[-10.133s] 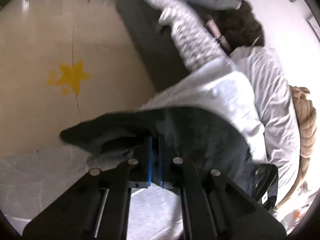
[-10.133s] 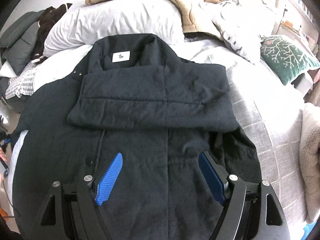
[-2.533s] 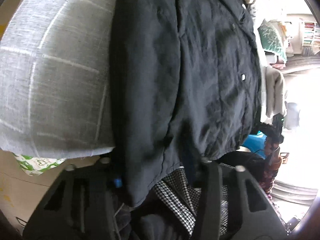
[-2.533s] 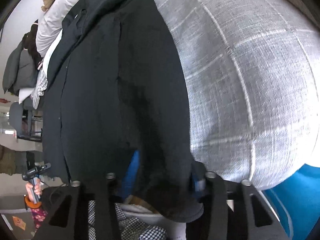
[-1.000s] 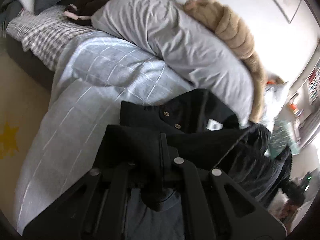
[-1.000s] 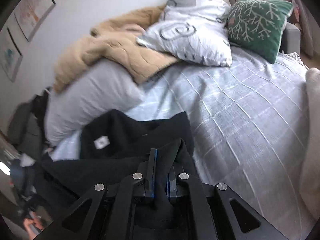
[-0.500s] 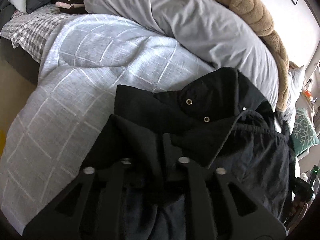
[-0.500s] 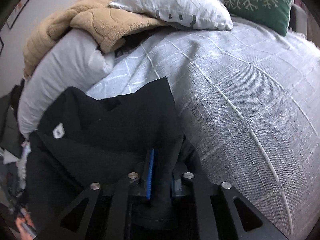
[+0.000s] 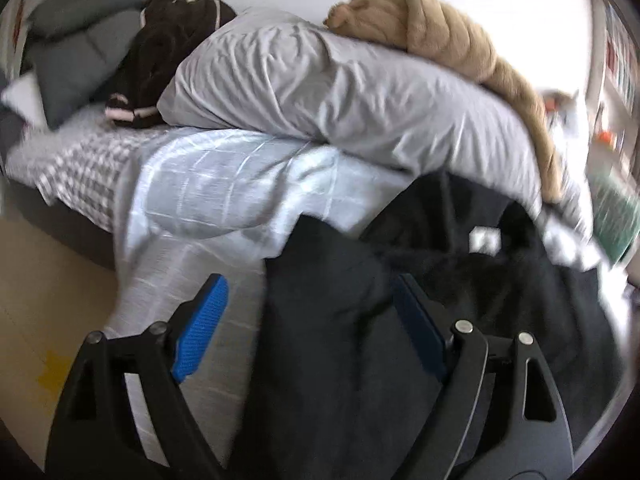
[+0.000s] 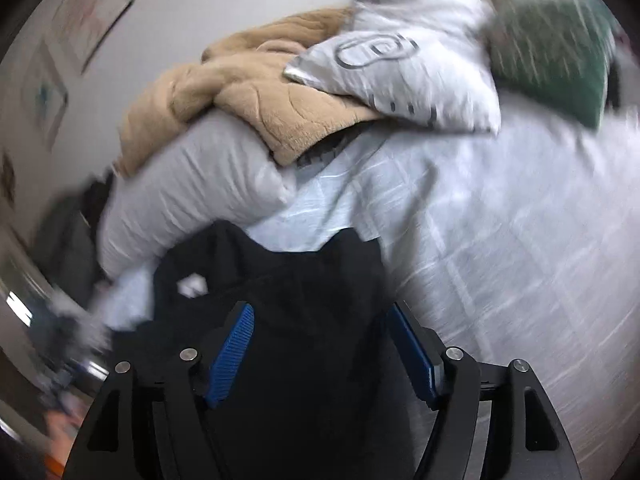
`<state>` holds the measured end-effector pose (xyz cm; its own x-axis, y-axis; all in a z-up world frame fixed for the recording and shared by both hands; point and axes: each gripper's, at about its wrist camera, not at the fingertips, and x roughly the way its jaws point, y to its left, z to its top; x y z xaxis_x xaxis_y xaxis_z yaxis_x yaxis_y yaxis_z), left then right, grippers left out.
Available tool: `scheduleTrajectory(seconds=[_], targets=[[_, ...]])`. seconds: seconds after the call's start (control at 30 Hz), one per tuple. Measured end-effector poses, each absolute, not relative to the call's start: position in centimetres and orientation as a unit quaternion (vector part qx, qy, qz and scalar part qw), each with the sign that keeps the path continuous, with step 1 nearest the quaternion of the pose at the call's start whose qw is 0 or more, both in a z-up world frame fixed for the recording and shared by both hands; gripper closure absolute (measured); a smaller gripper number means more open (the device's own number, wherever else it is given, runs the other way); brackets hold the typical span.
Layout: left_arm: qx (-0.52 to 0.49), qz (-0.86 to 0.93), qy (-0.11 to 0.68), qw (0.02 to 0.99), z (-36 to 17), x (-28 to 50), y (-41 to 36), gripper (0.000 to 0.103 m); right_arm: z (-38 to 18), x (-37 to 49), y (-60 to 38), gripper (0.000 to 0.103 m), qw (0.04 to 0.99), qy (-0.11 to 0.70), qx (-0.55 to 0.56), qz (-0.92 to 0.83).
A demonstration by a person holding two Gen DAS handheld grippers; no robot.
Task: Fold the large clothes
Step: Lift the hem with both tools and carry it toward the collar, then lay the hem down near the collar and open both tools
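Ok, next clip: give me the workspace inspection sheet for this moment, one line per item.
Surface: bed with pale checked cover.
Job's things: black jacket lying bunched on the cover, white neck label showing.
Clutter: grey pillow, tan fleece blanket, printed pillow, green cushion, dark brown garment.
Grippers: left claw open above the jacket; right claw open above it.
Cables: nothing seen.
Surroundings: framed pictures on the wall.

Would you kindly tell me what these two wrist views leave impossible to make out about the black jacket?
- Black jacket, left wrist view: its lower part runs under the left gripper and off the frame.
- White label, right wrist view: motion blur makes its print unreadable.
- Right gripper: open; fold beneath hidden.
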<state>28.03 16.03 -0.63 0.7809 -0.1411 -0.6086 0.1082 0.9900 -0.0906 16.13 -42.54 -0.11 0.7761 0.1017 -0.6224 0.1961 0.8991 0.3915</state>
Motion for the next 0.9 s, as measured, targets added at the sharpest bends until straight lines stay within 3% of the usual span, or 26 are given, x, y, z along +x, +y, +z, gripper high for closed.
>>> scheduleTrajectory(seconds=[0.17,0.2,0.23,0.3,0.33,0.37,0.47,0.67,0.9], targets=[[0.001,-0.070,0.378,0.923,-4.4,31.0,15.4,0.019,-2.1,20.1,-40.7,0.033,0.927,0.352,0.115,-0.055],[-0.010,-0.081,0.399,0.913,-5.2,32.1,15.3,0.031,-2.4,20.7,-40.7,0.035,0.927,0.355,0.106,-0.060],[-0.023,-0.092,0.419,0.903,-5.9,33.1,15.2,0.048,-3.0,21.4,-40.6,0.045,0.925,0.360,0.101,-0.066],[-0.047,-0.088,0.438,0.893,-6.4,34.1,15.3,0.063,-4.3,22.8,-40.7,0.075,0.918,0.377,0.111,-0.062],[-0.057,-0.083,0.434,0.895,-6.0,34.1,15.6,0.084,-4.9,23.2,-40.5,0.094,0.915,0.384,0.105,-0.065],[-0.068,-0.083,0.427,0.898,-5.6,33.9,15.8,0.093,-5.2,23.1,-40.2,0.097,0.916,0.383,0.093,-0.072],[-0.127,-0.074,0.380,0.913,-3.2,32.4,16.6,0.095,-4.7,21.8,-39.8,0.100,0.929,0.350,0.085,-0.082],[-0.073,-0.019,0.271,0.960,1.2,30.0,13.5,0.095,-0.1,19.1,-39.0,0.100,0.956,0.237,0.027,-0.171],[-0.031,0.020,0.219,0.975,4.3,36.8,9.9,0.095,2.9,24.7,-41.1,0.100,0.948,0.203,0.024,-0.245]])
